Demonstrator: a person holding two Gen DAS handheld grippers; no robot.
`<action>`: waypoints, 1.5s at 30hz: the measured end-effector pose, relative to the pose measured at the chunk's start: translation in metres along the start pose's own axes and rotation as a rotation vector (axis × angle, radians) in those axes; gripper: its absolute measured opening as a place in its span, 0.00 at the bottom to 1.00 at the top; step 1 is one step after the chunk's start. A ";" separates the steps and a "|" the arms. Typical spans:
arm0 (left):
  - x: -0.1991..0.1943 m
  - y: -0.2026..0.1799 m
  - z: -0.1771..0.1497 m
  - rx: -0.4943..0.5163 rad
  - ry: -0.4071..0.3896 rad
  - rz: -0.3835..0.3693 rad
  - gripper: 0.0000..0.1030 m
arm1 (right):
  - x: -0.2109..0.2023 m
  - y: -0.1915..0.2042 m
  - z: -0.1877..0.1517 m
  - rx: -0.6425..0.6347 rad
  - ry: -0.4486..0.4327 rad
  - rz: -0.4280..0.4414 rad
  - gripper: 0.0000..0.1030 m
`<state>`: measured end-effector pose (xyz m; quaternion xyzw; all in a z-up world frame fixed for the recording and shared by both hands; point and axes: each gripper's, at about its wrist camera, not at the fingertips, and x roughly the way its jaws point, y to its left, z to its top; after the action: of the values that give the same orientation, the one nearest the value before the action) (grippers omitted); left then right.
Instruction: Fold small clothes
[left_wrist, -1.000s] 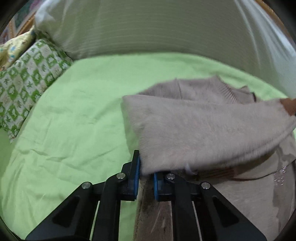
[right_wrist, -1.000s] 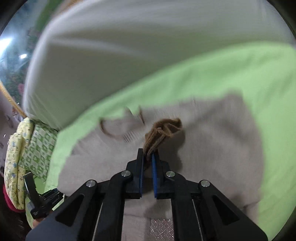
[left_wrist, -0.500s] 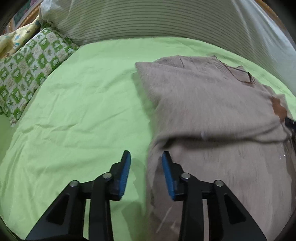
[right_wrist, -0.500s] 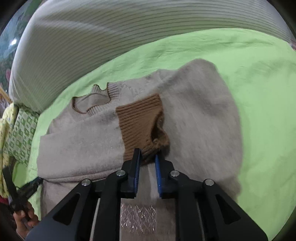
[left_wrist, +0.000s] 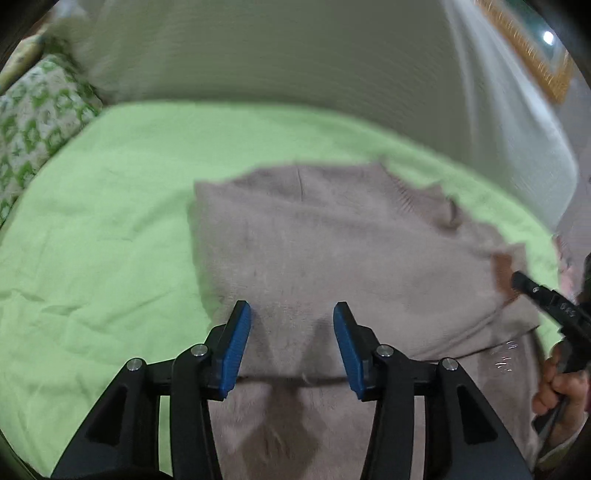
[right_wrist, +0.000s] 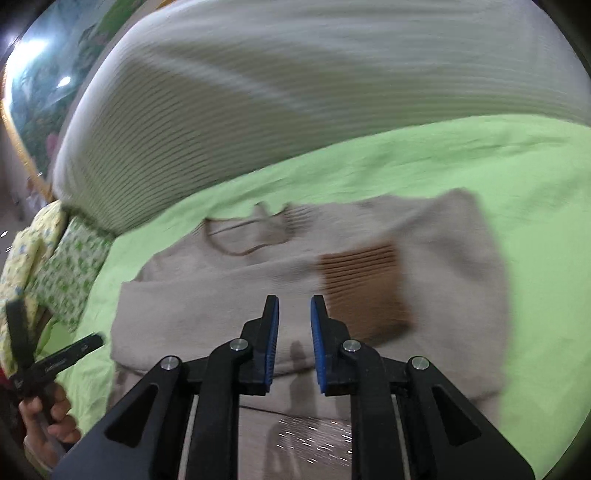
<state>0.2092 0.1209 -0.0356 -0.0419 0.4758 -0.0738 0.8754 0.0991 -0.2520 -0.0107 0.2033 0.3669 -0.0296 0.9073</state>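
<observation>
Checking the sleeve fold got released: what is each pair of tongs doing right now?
Left tongs: open, holding nothing, over the sweater.
Right tongs: open, holding nothing, beside the brown cuff.

Soft colours on a green bed

The sweater (right_wrist: 258, 295) is light brownish-grey, with a darker brown ribbed cuff (right_wrist: 364, 291) and a shiny silver patch (right_wrist: 314, 439) near its bottom. The bed sheet (left_wrist: 103, 221) is bright light green. The pillow (left_wrist: 33, 110) is white with green checks, and another pillow (right_wrist: 26, 254) is yellow. The big blanket (right_wrist: 295, 92) is pale cream with thin stripes. Both tools are black with blue pads (left_wrist: 236, 350).
</observation>
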 end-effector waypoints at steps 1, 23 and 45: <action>0.013 0.002 0.001 0.003 0.028 0.041 0.44 | 0.010 -0.002 0.000 -0.009 0.031 -0.037 0.18; -0.056 -0.003 -0.094 0.008 -0.008 0.037 0.64 | -0.088 -0.055 -0.052 0.066 0.012 -0.191 0.04; -0.057 0.018 -0.100 -0.059 0.029 0.031 0.70 | -0.094 -0.083 -0.053 0.134 0.050 -0.102 0.08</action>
<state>0.0959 0.1484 -0.0455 -0.0593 0.4908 -0.0467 0.8680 -0.0210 -0.3163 -0.0106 0.2451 0.3968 -0.0953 0.8794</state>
